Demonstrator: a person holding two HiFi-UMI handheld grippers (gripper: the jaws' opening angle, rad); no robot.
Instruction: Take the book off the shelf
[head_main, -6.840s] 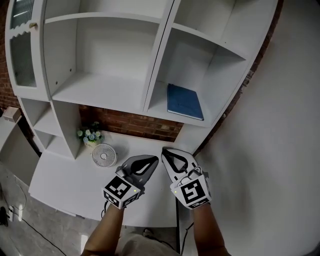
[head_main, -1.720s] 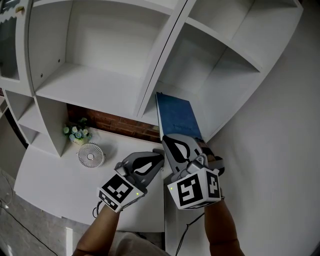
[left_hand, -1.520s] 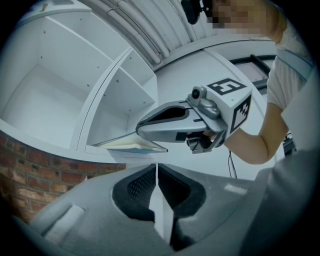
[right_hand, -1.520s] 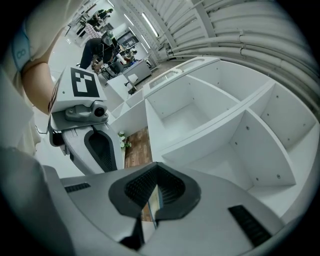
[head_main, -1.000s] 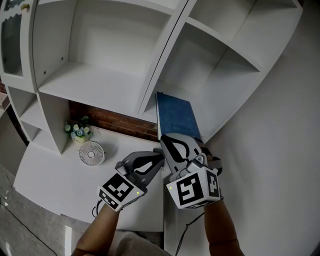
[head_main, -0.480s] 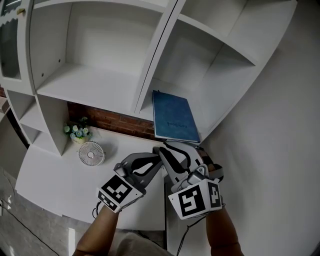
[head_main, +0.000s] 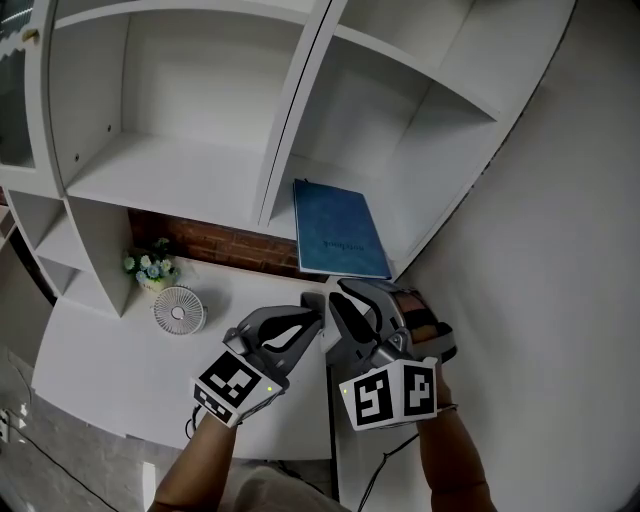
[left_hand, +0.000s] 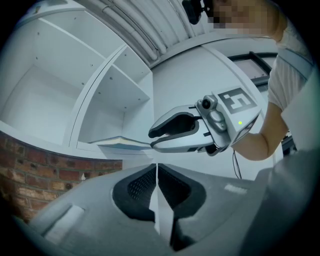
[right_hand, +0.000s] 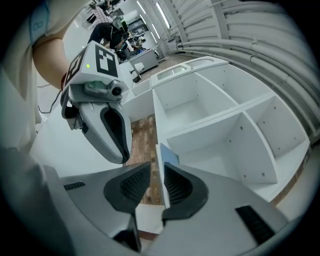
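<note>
The book (head_main: 338, 230) lies on the right shelf (head_main: 330, 168), above the desk (head_main: 110, 370).

Centre frame, the right compartment is open at the front, with clear air above the book (head_main: 338, 228) up to the next board. The divider (head_main: 290, 120) hems its left and the side panel (head_main: 440, 170) its right, the wall (head_main: 560, 250) close beyond. Upper left, the big compartment is wide open. Lower left on the desk (head_main: 110, 370), the fan (head_main: 180, 310) and flowers (head_main: 148, 266) sit well apart from the left gripper (head_main: 316, 313), which crowds the right gripper (head_main: 350, 292) just beside it.
</note>
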